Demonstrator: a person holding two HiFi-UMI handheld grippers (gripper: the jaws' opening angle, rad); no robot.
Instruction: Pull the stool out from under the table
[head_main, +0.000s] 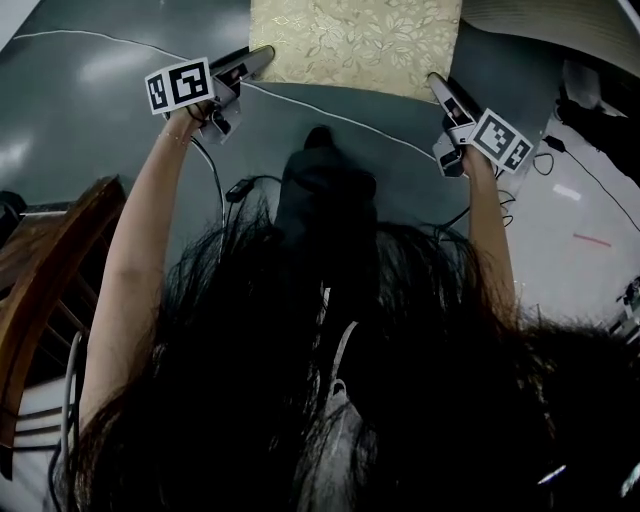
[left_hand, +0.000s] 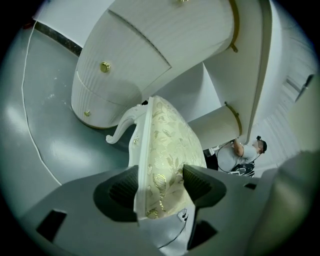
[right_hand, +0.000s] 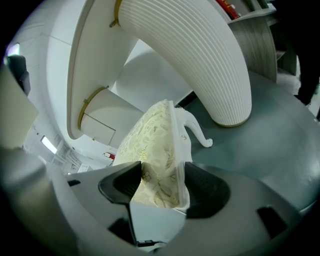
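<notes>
- Head view: the stool (head_main: 350, 40) stands on the grey floor (head_main: 120, 130) at the top of the picture, its gold-patterned seat between the two raised arms
- The left gripper (head_main: 262, 55) reaches the seat's left edge and the right gripper (head_main: 437, 82) its right edge
- A white cable (head_main: 330, 115) lies across the floor just before the stool, and a wooden chair (head_main: 55, 260) stands at the left
- Left gripper view: the left gripper (left_hand: 160, 187) is clamped on the stool (left_hand: 167, 145), one pad on the white frame and the other on the cushion
- A curled white leg (left_hand: 120, 132) shows beyond the jaws, and the white table (left_hand: 130, 55) with gold knobs rises just behind it
- A person (left_hand: 245, 152) is far off at the right
- Right gripper view: the right gripper (right_hand: 160, 185) grips the stool (right_hand: 150, 140) the same way, the seat's edge filling the gap between its pads
- The table's (right_hand: 200, 55) ribbed pedestal stands on the floor (right_hand: 270, 145) near the stool's far leg (right_hand: 197, 132)
</notes>
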